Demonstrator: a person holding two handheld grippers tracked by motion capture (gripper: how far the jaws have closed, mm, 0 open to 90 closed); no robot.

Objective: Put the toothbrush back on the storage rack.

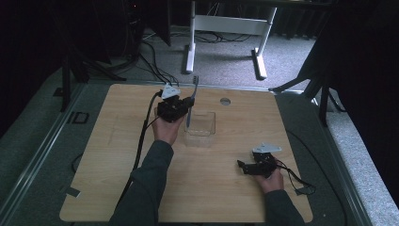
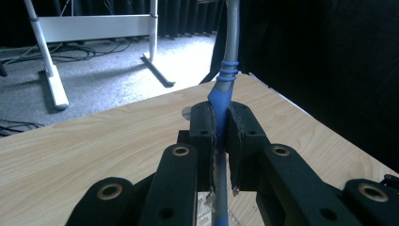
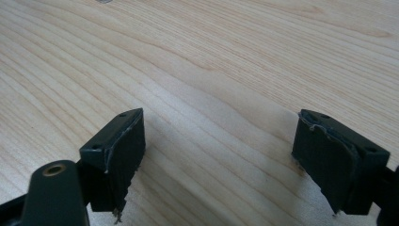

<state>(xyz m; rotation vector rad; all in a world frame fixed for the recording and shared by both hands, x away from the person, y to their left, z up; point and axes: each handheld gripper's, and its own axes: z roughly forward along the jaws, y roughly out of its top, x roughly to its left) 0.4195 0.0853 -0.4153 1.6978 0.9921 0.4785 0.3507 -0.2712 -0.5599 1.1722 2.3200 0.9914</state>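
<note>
A blue and grey toothbrush [image 1: 192,101] stands nearly upright, with my left gripper [image 1: 187,103] shut on its handle. In the left gripper view the toothbrush [image 2: 225,84] rises between the two pressed jaws of the left gripper [image 2: 221,141]. Its lower end hangs over a clear plastic box [image 1: 201,128] at the table's middle, beside the gripper. My right gripper [image 1: 242,166] rests low over the table at the front right, open, with bare wood between its fingers [image 3: 117,150].
The wooden table [image 1: 141,188] has a small round metal cap [image 1: 225,100] near its far edge. White desk legs [image 1: 190,52] and cables lie on the carpet beyond. Dark curtains flank both sides.
</note>
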